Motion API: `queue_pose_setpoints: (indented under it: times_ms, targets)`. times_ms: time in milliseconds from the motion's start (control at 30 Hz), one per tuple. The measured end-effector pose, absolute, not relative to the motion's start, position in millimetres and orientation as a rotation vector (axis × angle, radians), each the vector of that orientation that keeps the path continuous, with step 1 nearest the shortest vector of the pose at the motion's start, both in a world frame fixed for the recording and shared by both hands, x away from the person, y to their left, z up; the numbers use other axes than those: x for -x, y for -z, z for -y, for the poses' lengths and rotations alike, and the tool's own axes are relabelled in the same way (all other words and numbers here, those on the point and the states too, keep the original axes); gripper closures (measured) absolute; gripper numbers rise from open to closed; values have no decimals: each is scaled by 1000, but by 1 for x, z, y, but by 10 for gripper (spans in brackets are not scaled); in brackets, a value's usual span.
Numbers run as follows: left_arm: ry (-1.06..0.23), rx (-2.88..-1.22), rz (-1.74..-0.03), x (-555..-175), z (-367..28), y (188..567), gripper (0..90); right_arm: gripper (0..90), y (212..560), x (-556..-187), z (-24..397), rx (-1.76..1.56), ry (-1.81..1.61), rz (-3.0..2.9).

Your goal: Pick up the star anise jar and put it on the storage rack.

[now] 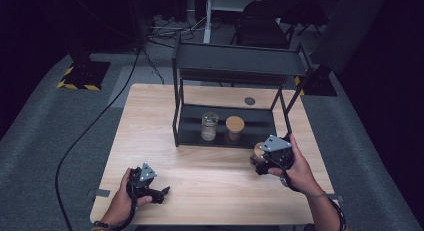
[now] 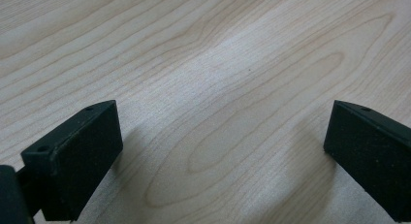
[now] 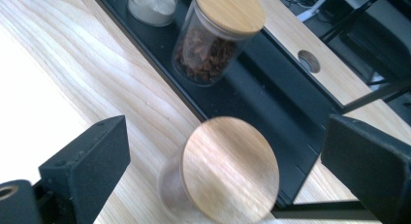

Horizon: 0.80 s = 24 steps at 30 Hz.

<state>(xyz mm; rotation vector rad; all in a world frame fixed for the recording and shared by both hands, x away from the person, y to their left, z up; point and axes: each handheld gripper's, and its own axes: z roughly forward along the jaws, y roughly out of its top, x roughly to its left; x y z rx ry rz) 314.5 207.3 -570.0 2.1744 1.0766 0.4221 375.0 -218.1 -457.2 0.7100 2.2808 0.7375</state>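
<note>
Right black hand-held gripper (image 3: 223, 161) is hovering over a clear glass jar with a round wooden lid (image 3: 228, 168), its jaws standing wide apart on either side of the lid without touching it; the jar is standing on the light wooden table (image 1: 210, 191), just in front of the rack's bottom shelf and near the table's right edge. In the high view the same gripper (image 1: 267, 161) is sitting in the person's right hand (image 1: 295, 168), covering most of that jar (image 1: 258, 150). Behind it, a black metal two-tier shelf rack (image 1: 235, 61) is standing across the far middle of the table. On the rack's lower tray, a second clear glass jar with a wooden lid, holding dark brown pieces (image 3: 218, 37), is resting upright, and beside it a lidless clear glass jar of white powder (image 1: 209, 125) is standing. Nearer the person, the left black hand-held gripper (image 2: 223, 151) is resting low over bare wood, its jaws spread apart with nothing between them, held in the left hand (image 1: 125, 196).
</note>
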Motion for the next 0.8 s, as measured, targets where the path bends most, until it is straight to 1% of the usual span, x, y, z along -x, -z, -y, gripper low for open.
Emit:
queue_pose_setpoints:
  times_ms: [800]
  targets:
    - [-422,-2174,-1077,-315,-207,570,0,34,481,-344,245,-746,-744,-2263]
